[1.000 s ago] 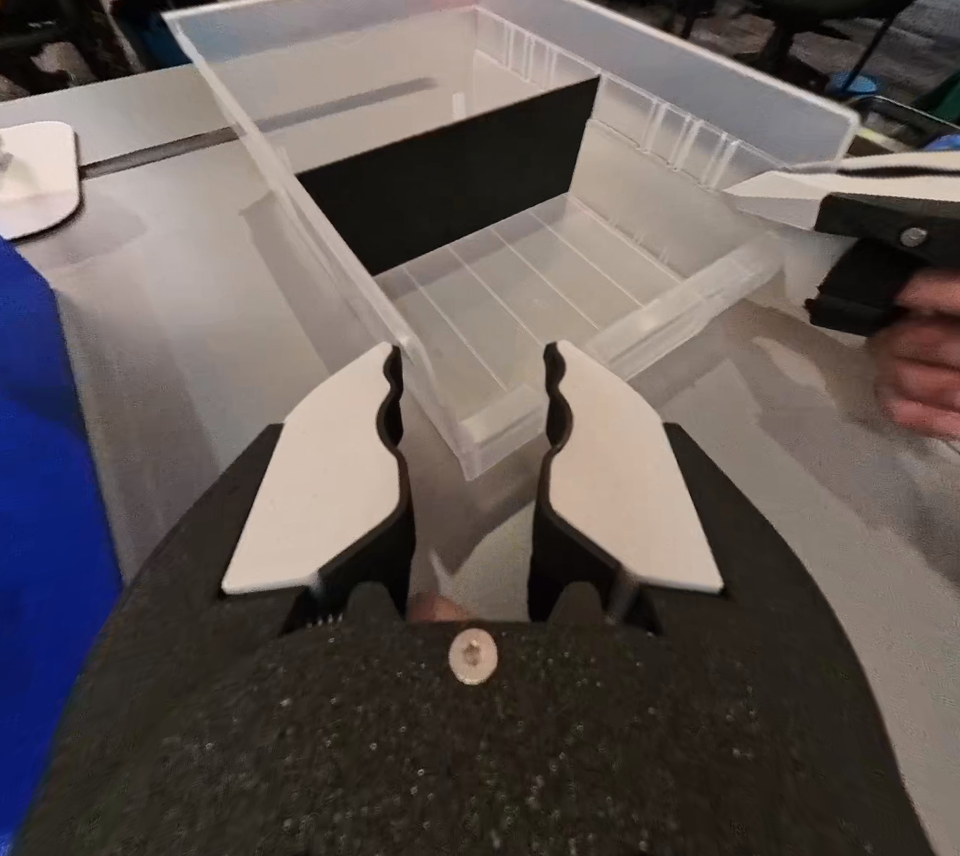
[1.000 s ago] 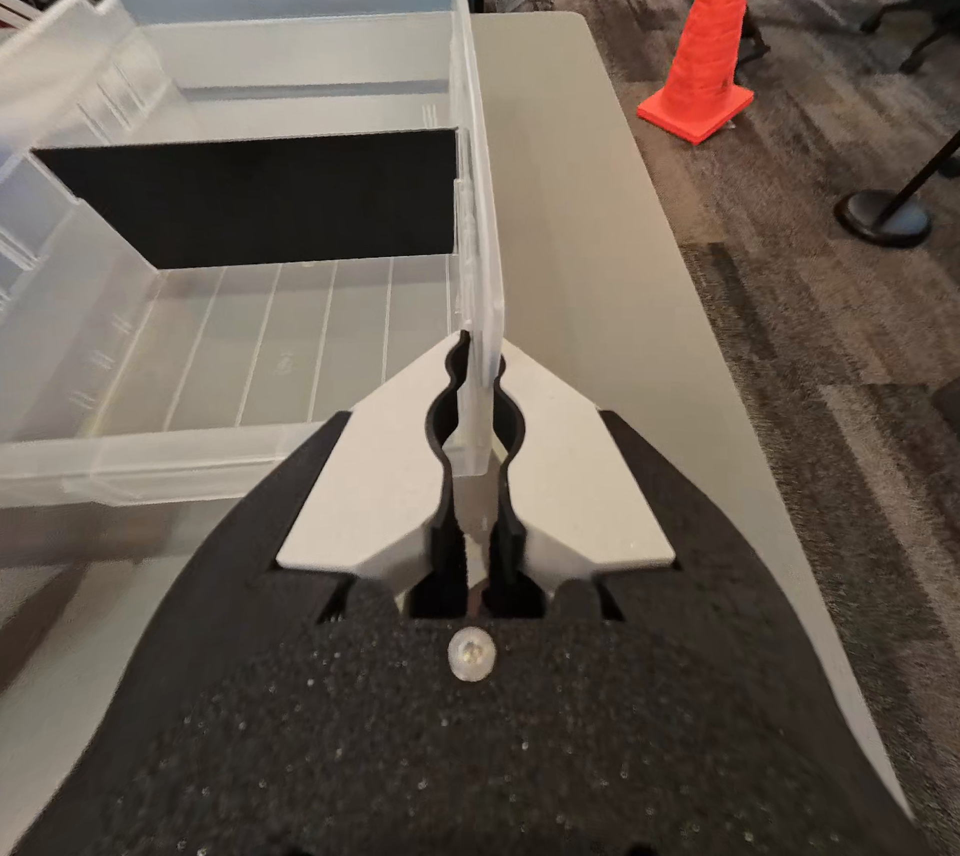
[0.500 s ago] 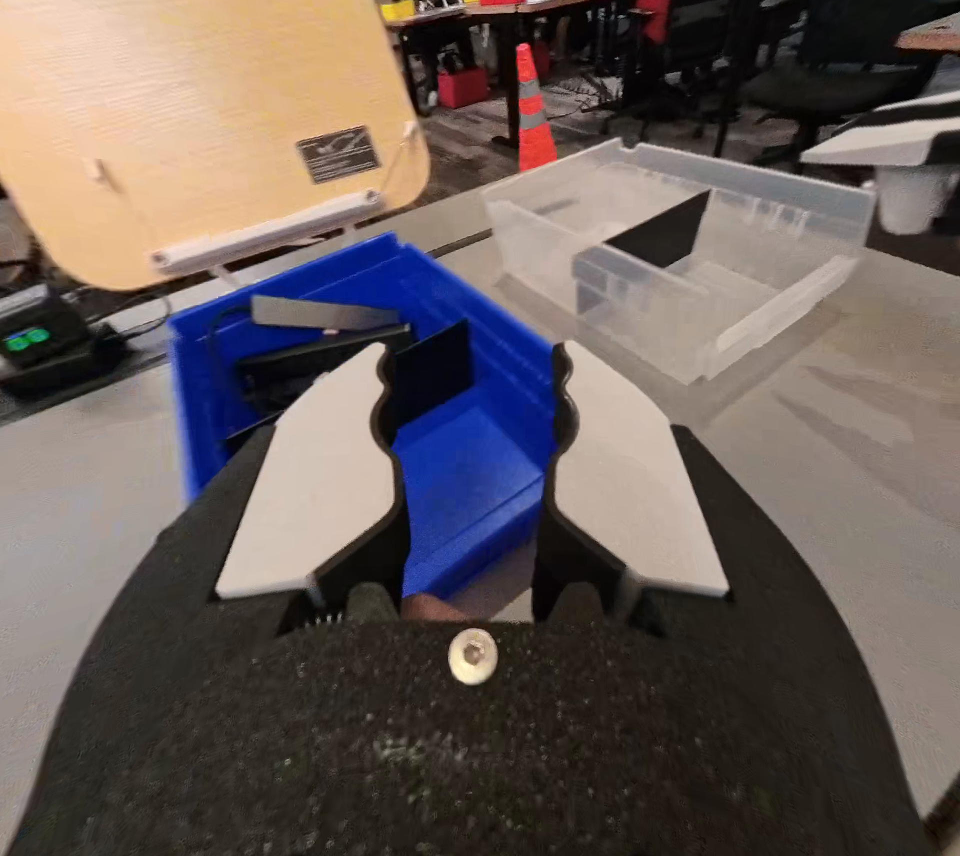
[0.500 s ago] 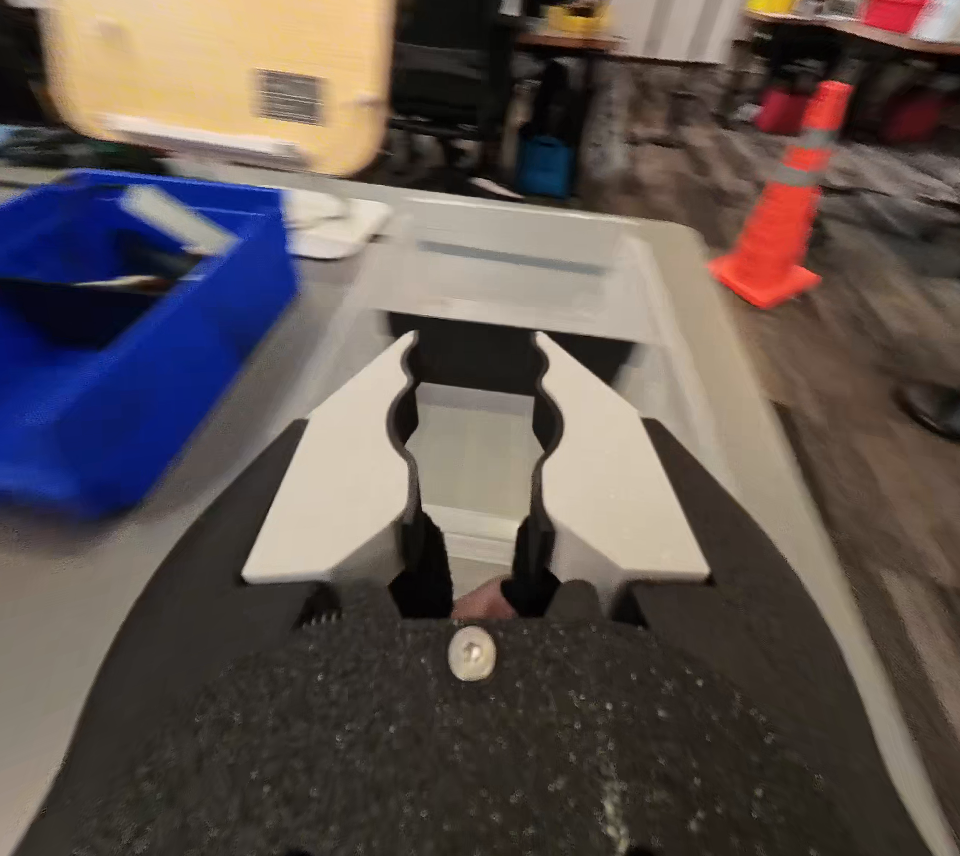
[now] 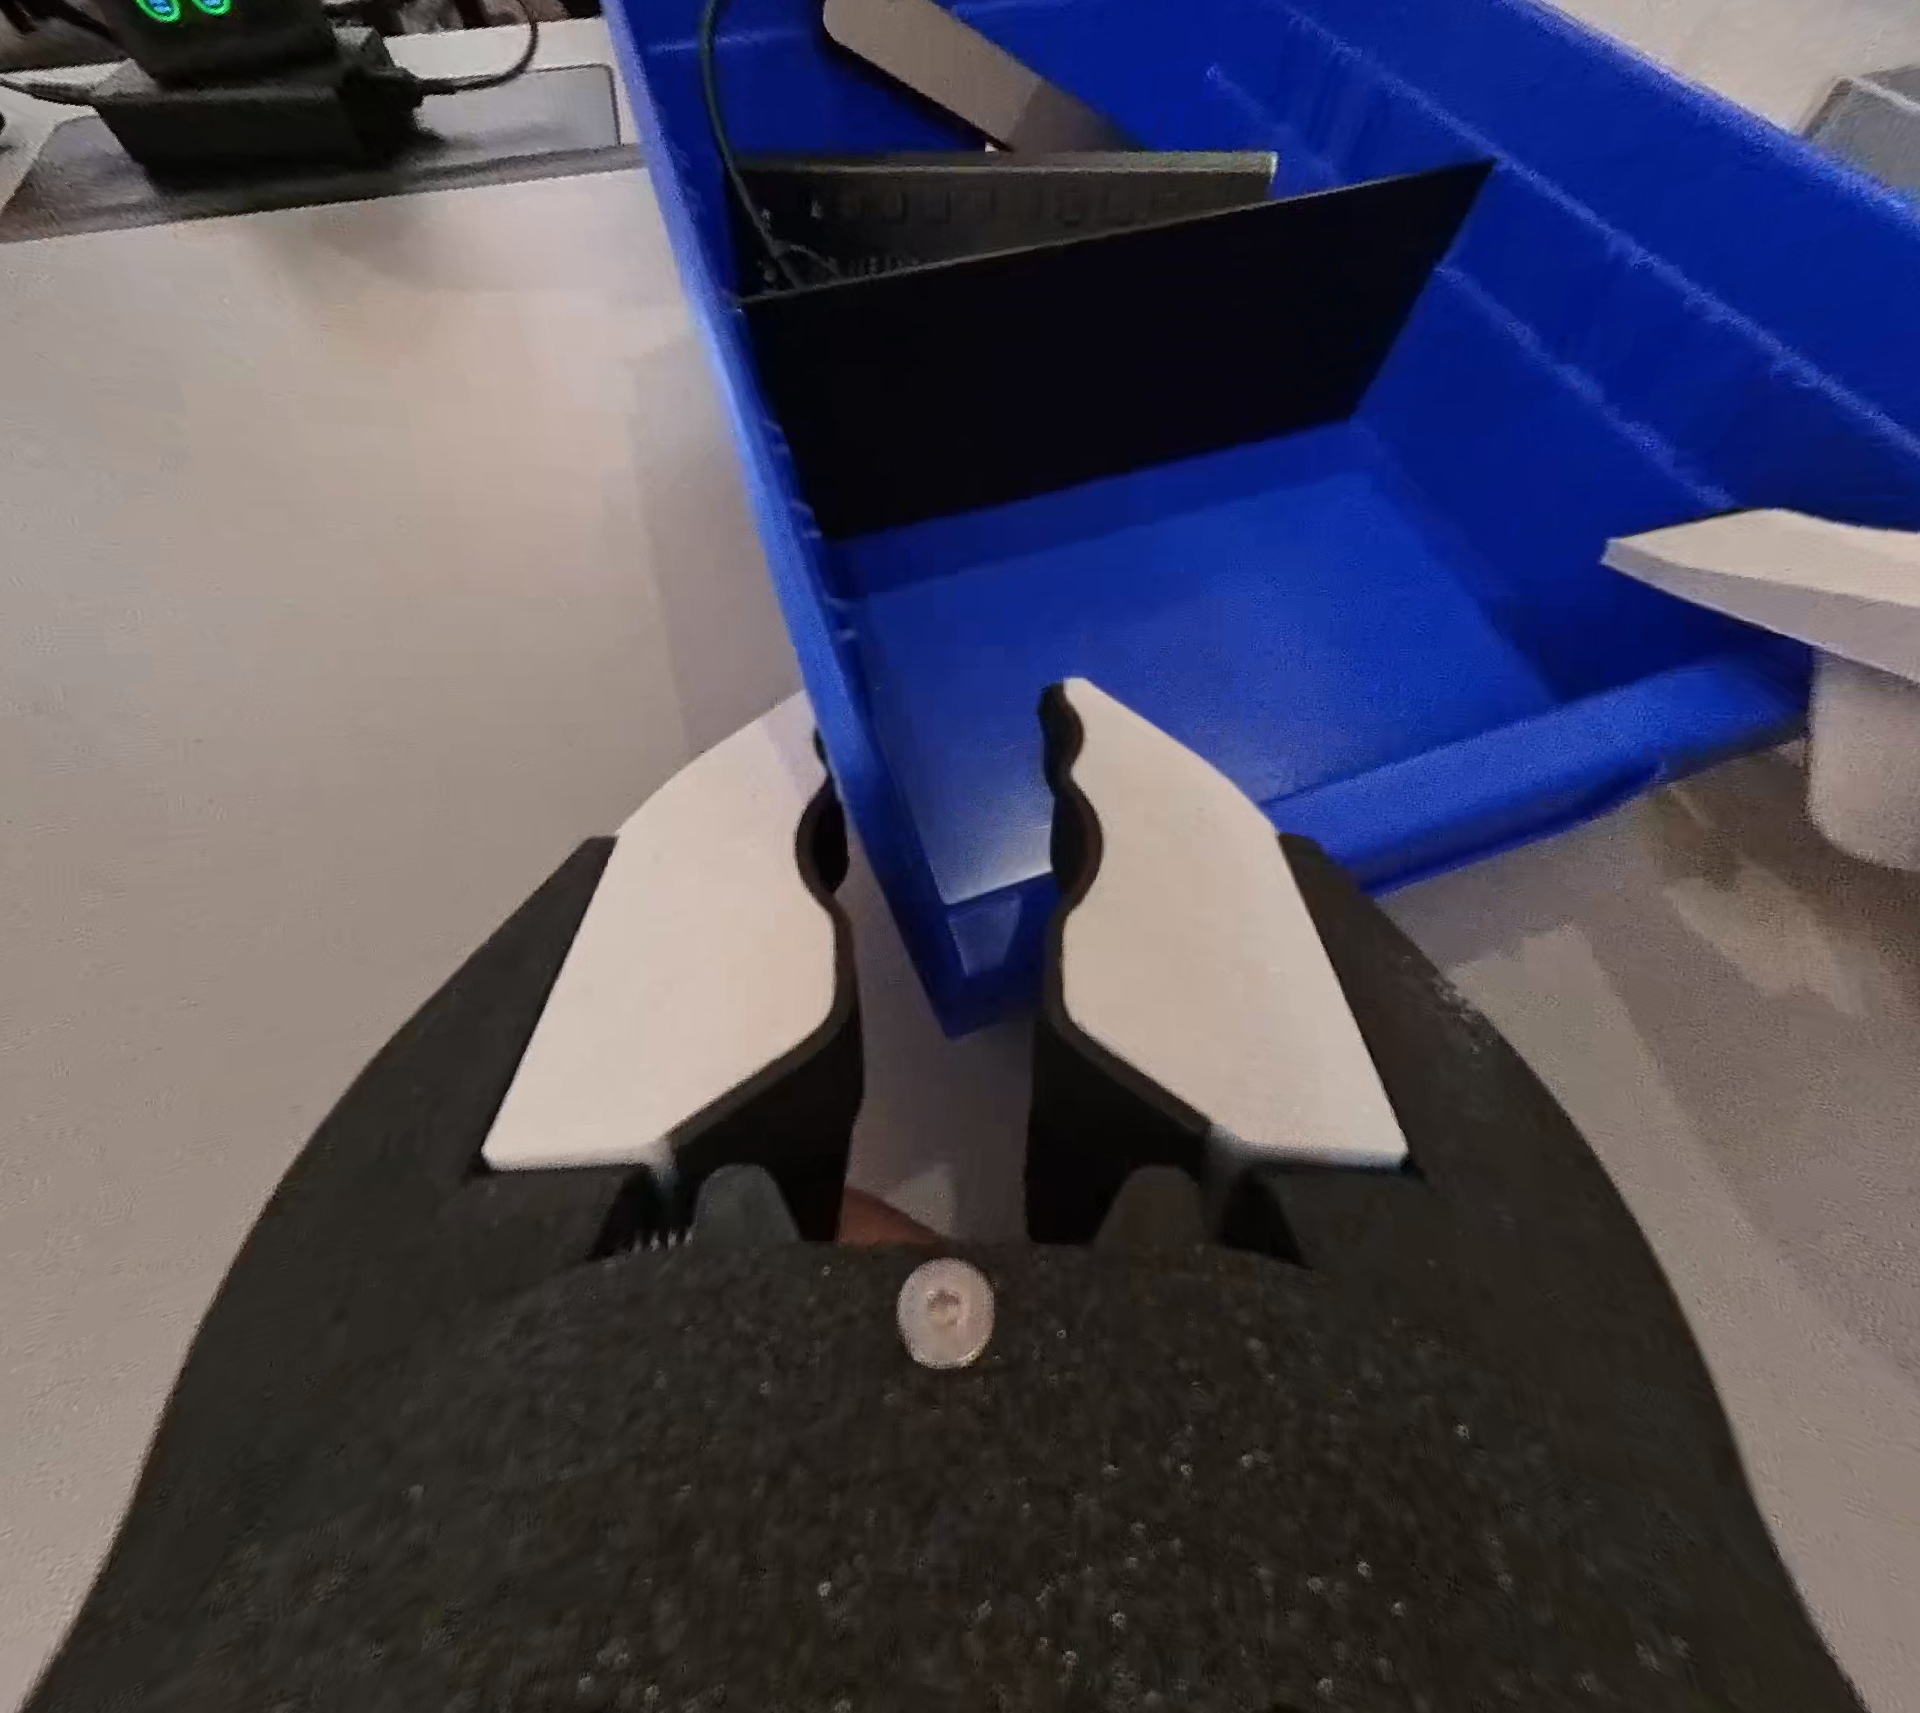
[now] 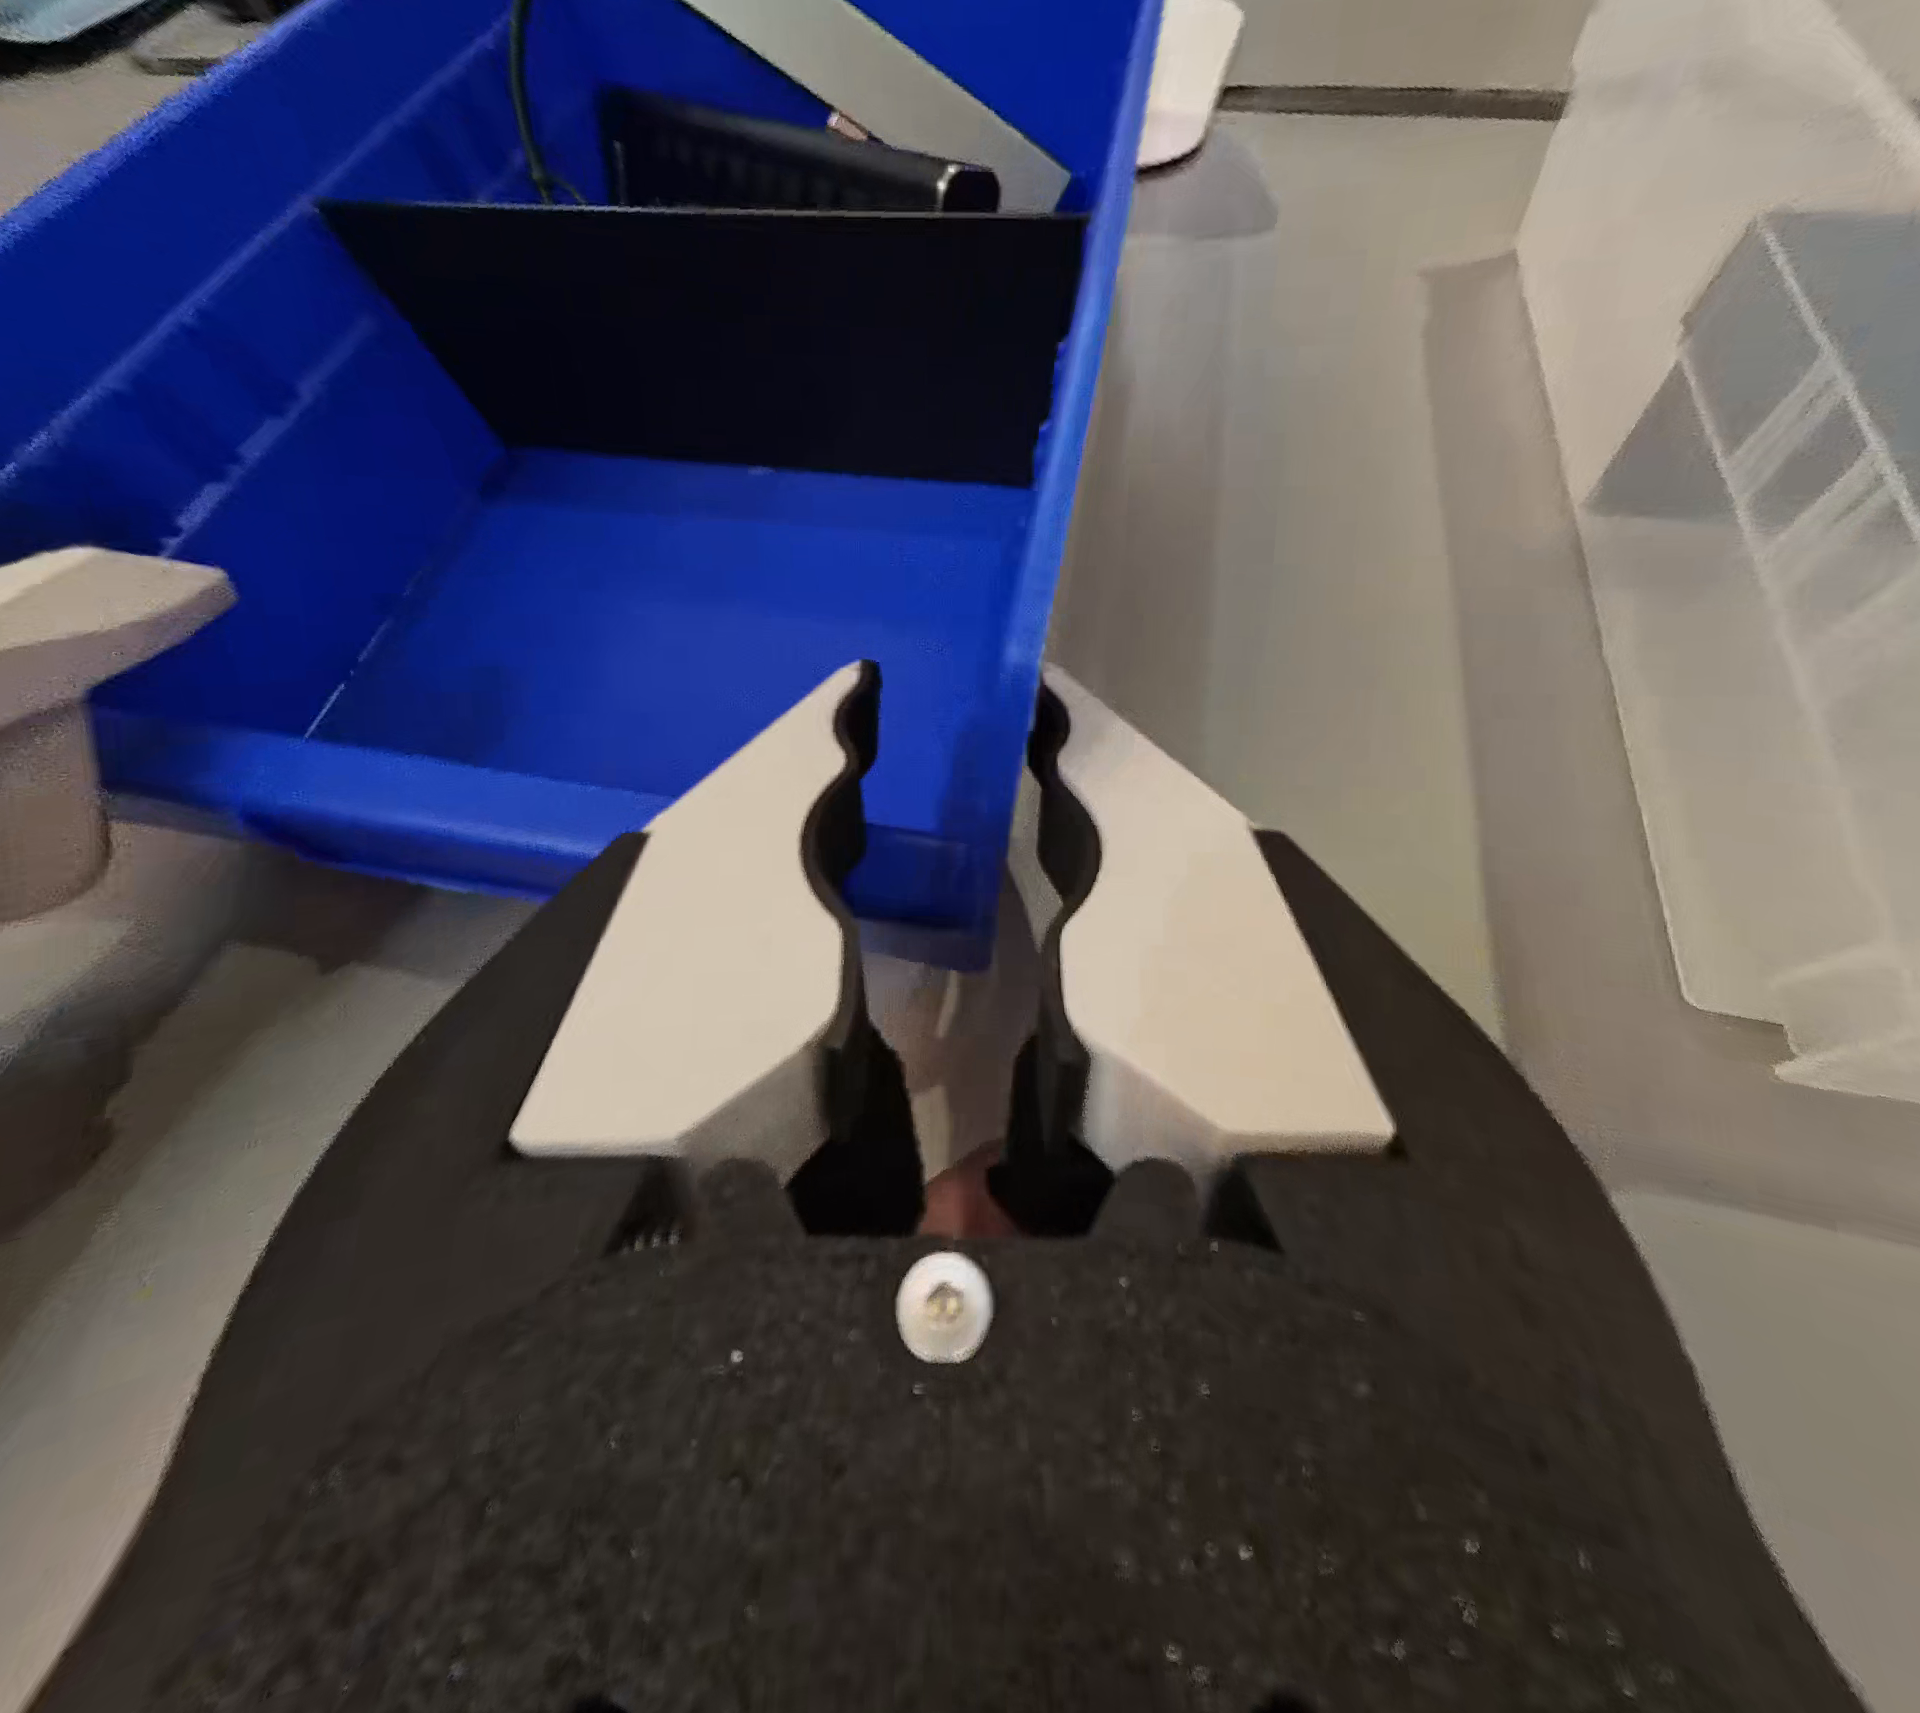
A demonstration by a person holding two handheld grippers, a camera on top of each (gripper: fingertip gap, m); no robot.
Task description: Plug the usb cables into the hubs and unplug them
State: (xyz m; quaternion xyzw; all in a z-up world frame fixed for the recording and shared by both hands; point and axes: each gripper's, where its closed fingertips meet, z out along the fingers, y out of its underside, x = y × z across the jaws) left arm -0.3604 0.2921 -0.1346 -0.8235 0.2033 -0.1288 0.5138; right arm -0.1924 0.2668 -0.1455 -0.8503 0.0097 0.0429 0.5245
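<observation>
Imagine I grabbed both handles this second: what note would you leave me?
Left gripper: jaws open astride the blue bin's left wall at its near corner, gripping nothing.
Right gripper: jaws open astride the bin's right wall, likewise.
Hubs and a black cable lie in the far compartment, behind the black divider; near compartment bare.
Done: nothing plugged that I can see.
Left: all plugging and unplugging.

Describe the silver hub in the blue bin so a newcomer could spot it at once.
Find the blue bin on the grey table and look behind its black divider, in the far compartment. The silver hub is the flat, pale metallic bar propped at a slant; the black hub beside it is dark and lies lower.
</observation>
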